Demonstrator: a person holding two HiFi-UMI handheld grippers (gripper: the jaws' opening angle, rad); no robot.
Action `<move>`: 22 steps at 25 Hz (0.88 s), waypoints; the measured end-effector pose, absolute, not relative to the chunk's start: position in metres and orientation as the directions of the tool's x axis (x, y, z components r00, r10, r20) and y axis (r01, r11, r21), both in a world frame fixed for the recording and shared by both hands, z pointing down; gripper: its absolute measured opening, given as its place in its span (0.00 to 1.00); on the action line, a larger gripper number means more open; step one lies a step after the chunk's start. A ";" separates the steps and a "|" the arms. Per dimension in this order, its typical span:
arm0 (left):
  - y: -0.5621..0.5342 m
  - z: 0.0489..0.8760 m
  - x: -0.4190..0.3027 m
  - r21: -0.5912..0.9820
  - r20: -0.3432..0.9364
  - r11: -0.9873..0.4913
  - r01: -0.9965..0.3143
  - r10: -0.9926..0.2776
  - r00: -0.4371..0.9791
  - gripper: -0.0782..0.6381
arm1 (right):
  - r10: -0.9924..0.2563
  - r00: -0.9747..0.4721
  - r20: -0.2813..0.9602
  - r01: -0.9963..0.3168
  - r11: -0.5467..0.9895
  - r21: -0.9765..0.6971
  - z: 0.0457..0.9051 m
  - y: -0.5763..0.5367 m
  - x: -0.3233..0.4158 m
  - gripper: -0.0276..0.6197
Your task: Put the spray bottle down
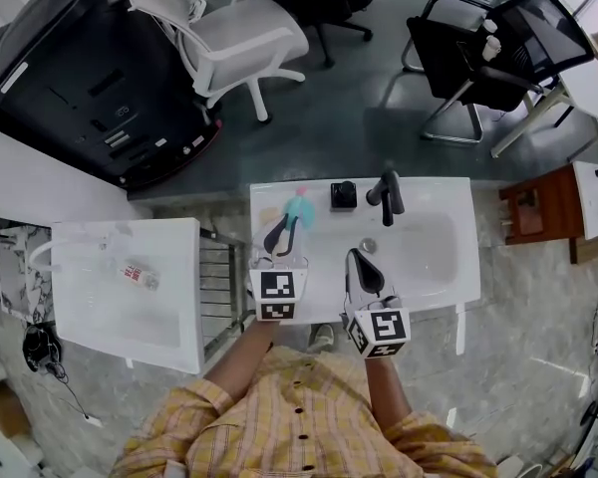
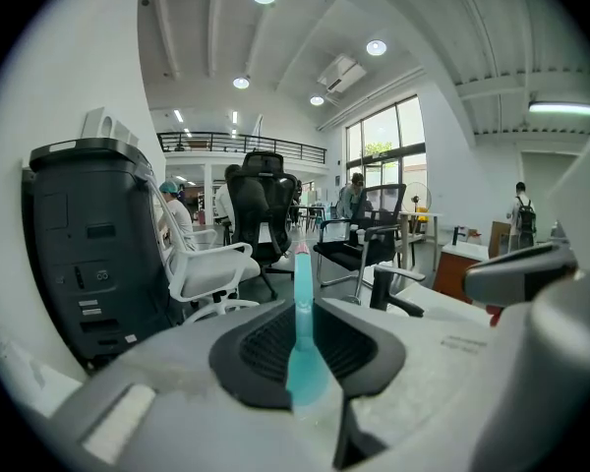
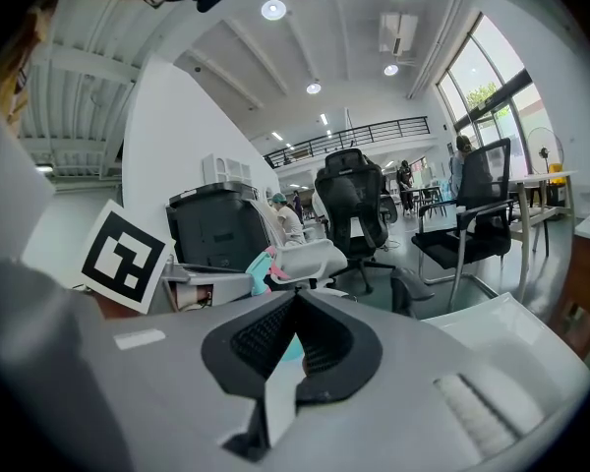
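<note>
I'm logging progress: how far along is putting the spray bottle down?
Done: nothing visible yet. In hand: the left gripper is clamped on the teal spray bottle, over the left end of the white sink. Left: lower it, then open the jaws. The right gripper is shut and empty.

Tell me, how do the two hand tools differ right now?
The left tool grips a teal spray bottle between its jaws; the right tool has shut jaws, holding nothing. The left tool is over the flat side of the sink; the right tool is near the drain. Both carry a black-and-white marker cube.
</note>
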State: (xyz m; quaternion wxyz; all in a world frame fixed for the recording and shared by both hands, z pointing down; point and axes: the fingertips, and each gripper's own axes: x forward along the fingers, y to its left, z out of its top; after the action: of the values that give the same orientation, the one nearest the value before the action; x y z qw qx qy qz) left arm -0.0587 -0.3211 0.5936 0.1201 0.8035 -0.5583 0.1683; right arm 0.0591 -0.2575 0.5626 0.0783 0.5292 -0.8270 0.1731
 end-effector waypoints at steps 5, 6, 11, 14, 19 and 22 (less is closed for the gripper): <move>-0.332 0.603 -0.055 0.004 0.418 -0.353 -0.936 -0.849 0.322 0.19 | -0.846 -0.421 0.328 -0.905 0.368 -0.213 0.569 -0.261 0.061 0.05; -0.335 0.605 -0.054 0.005 0.419 -0.352 -0.936 -0.849 0.322 0.19 | -0.845 -0.420 0.330 -0.905 0.366 -0.215 0.571 -0.262 0.062 0.05; -0.347 0.617 -0.053 0.014 0.434 -0.343 -0.939 -0.844 0.314 0.19 | -0.845 -0.413 0.339 -0.909 0.356 -0.218 0.577 -0.264 0.063 0.05; -0.354 0.625 -0.052 0.014 0.444 -0.340 -0.940 -0.840 0.311 0.19 | -0.844 -0.410 0.347 -0.910 0.351 -0.221 0.580 -0.267 0.065 0.05; -0.363 0.635 -0.052 0.018 0.459 -0.338 -0.941 -0.833 0.308 0.19 | -0.839 -0.405 0.362 -0.912 0.345 -0.222 0.586 -0.270 0.066 0.05; -0.366 0.640 -0.050 0.021 0.467 -0.340 -0.940 -0.828 0.309 0.19 | -0.839 -0.400 0.368 -0.914 0.339 -0.221 0.589 -0.271 0.069 0.05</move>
State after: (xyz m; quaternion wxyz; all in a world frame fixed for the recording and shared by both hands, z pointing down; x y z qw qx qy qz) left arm -0.0502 -0.3661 0.6403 0.1465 0.7958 -0.5557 0.1910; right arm 0.0685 -0.2707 0.5890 0.0945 0.5393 -0.8129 0.1984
